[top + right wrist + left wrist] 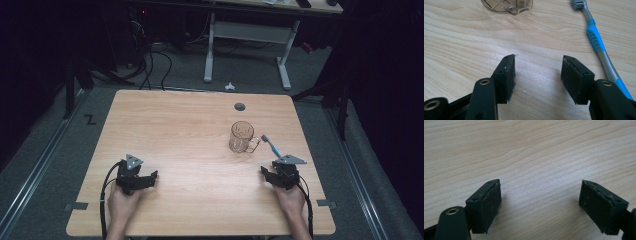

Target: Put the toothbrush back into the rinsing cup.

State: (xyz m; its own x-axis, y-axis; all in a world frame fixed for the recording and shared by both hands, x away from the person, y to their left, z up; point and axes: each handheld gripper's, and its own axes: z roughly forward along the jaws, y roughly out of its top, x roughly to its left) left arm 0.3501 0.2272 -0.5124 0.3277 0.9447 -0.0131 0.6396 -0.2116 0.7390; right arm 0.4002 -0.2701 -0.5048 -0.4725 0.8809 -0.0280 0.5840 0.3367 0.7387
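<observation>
A clear glass mug with a handle stands right of the table's middle; its base shows at the top of the right gripper view. A blue and grey toothbrush lies flat just right of the mug, and runs down the right side beside my right gripper's jaw. My right gripper rests near the front right, open and empty. My left gripper sits near the front left, open over bare wood.
The wooden table has a round grey cable hole near its far edge. Beyond it stand a white-legged desk and loose cables on the floor. Tape marks sit at the front corners.
</observation>
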